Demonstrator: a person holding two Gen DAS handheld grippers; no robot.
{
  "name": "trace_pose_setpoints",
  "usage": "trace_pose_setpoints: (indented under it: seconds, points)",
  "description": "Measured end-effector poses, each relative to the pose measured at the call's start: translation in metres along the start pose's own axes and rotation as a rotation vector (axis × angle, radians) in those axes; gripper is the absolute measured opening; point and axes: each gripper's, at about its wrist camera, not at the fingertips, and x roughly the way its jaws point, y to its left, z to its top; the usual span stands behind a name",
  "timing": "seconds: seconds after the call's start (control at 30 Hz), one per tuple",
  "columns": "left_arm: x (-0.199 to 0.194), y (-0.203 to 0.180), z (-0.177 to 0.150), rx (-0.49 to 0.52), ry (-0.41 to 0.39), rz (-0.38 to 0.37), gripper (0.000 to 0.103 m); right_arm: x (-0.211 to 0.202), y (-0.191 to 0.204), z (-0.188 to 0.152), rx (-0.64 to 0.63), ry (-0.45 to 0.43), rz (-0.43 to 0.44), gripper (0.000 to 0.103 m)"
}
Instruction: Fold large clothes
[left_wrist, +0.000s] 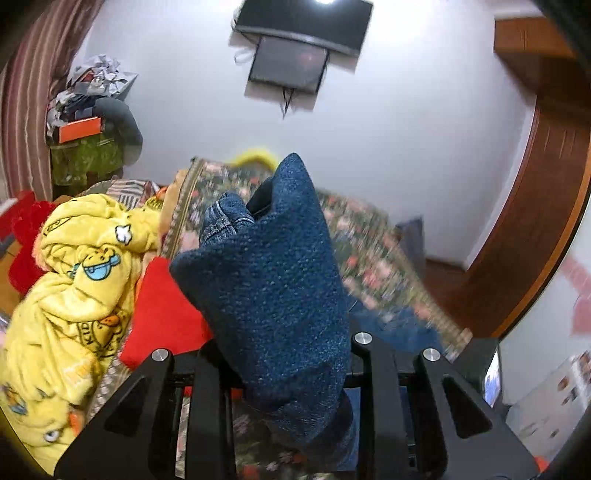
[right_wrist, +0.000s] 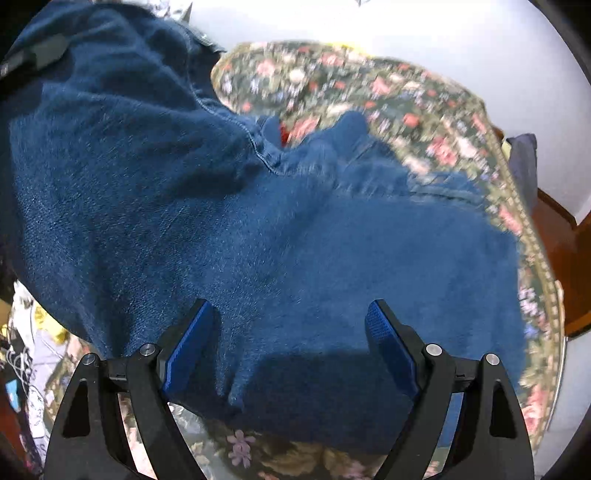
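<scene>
**Left gripper lifts one blue garment off the bed; right gripper hangs released above it**

You are working one blue fleece garment (right_wrist: 258, 229) with denim-stitched seams. Most of it lies spread across the floral bedspread (right_wrist: 406, 96), reaching toward the bedspread's right edge, and one bunched end rises up into your left gripper (left_wrist: 288, 332).

Your left gripper is clenched on that bunched end: the cloth fills the gap between the fingers and drapes over them, so the pads themselves are hidden. Your right gripper (right_wrist: 288, 354) is released, its two blue pads (right_wrist: 388, 343) standing wide apart over the near edge of the garment, with cloth below them but nothing pinched.

Along the bedspread's left edge you have one crumpled yellow cartoon-print blanket (left_wrist: 74, 295); a few black letters on it look like "KID", the rest unreadable. One flat red cloth (left_wrist: 162, 314) lies between the blanket and the blue garment, and another red item (left_wrist: 26, 236) sits farther left.

On the wall hang two dark screens (left_wrist: 295, 44), one below the other. One orange box (left_wrist: 79, 129) sits in the pile in the left corner; no writing on it is legible.
</scene>
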Motion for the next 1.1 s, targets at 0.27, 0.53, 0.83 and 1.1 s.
trace_pose_setpoints:
  seconds: [0.27, 0.53, 0.83, 1.1]
  points:
    - [0.018, -0.019, -0.012, 0.069, 0.042, 0.040, 0.026, -0.016, -0.029, -0.008, 0.079, -0.003, 0.079, 0.084]
    - [0.049, -0.121, -0.010, 0.169, 0.069, -0.164, 0.023, -0.072, -0.104, -0.048, 0.250, -0.091, -0.037, 0.084]
    - [0.115, -0.227, -0.098, 0.411, 0.344, -0.285, 0.022, -0.108, -0.189, -0.112, 0.473, -0.074, -0.111, 0.084]
    - [0.094, -0.229, -0.107, 0.539, 0.358, -0.271, 0.033, -0.128, -0.205, -0.127, 0.487, -0.106, -0.145, 0.084]
